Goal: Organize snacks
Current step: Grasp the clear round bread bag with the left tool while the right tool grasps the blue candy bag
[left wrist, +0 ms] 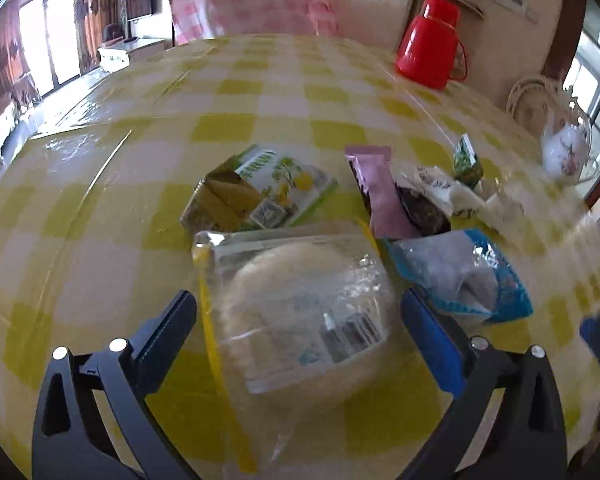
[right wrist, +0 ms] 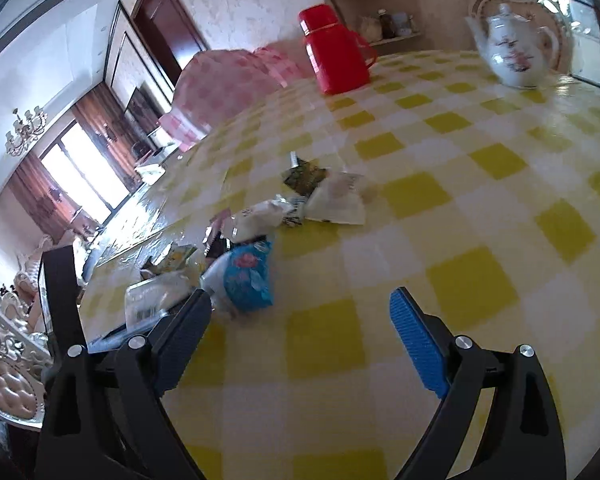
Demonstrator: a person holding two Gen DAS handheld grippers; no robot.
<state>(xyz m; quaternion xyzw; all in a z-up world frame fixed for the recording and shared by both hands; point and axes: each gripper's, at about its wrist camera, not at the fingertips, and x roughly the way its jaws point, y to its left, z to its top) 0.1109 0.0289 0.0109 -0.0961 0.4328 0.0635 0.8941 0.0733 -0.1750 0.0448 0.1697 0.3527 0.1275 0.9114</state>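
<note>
1. Risk: the clear bag (left wrist: 300,304) is slick and lies flat; if the left gripper (left wrist: 300,344) closes too high, I judge the film slips or crumples and the cake inside gets crushed.
2. Risk: the right-hand pad sits just beside the blue pack (left wrist: 468,276); closing could snag it and drag both.
3. Left gripper: jaws wide apart, straddling the clear bag, angled down at the table (left wrist: 100,208); contact unclear.
4. Right gripper (right wrist: 300,332): jaws apart, holding nothing, over bare cloth just right of the blue pack.
5. Other snacks: box (left wrist: 256,192) behind the clear bag, pink pack (left wrist: 380,196) behind the blue pack.
</note>
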